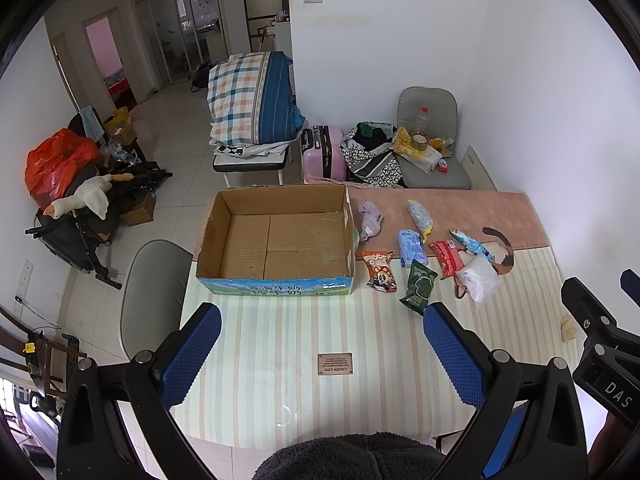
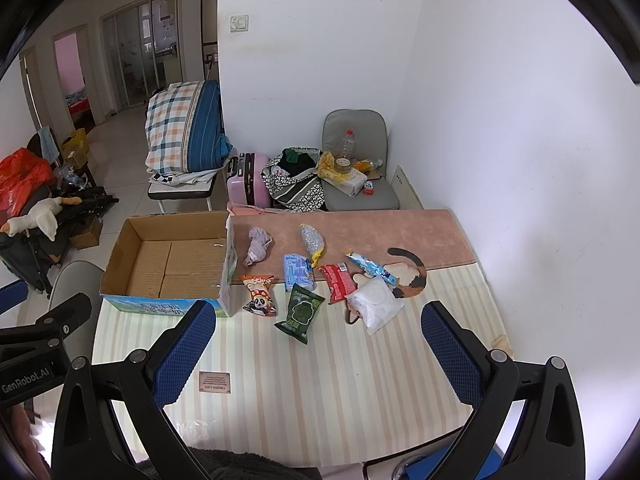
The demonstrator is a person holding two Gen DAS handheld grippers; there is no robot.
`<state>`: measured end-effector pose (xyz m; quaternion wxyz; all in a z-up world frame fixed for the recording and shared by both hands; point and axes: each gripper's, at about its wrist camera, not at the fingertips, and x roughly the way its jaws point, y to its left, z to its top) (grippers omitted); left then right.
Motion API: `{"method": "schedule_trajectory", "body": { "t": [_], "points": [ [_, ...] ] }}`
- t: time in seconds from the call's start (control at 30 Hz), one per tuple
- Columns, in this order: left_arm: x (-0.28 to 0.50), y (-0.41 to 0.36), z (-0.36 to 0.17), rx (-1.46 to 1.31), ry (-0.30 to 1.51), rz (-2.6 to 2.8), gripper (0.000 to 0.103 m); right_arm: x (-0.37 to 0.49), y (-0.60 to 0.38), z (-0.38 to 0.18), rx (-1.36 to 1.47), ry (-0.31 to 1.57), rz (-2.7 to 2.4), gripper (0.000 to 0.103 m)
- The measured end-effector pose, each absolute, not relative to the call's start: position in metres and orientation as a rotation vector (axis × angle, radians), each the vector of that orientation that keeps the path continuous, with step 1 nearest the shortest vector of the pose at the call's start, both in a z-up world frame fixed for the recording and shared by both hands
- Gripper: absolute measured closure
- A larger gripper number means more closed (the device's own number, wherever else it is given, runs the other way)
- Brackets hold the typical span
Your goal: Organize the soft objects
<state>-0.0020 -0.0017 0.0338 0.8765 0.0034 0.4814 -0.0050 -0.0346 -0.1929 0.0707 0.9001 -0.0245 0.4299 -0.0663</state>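
Both grippers, left (image 1: 322, 354) and right (image 2: 318, 354), hang spread and empty above the near table (image 2: 360, 400). Cardboard box (image 1: 276, 280) sits left, open-topped and bare, likely the bin. Soft items cluster right of it: green packet (image 2: 300, 314), white bag (image 2: 374, 306), lilac cloth (image 2: 258, 250).

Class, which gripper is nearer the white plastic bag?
Right. The right gripper hangs open just short of the white plastic bag; the left gripper, also open, sits farther left, facing the cardboard box.
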Motion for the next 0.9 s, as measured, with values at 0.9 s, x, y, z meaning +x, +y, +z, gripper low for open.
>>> {"method": "schedule_trajectory", "body": {
  "t": [0.9],
  "points": [
    [0.085,-0.031,-0.035,0.047,1.153,-0.008,0.000,0.029,-0.252,0.010,0.027,1.018,-0.223,0.000]
  ]
}}
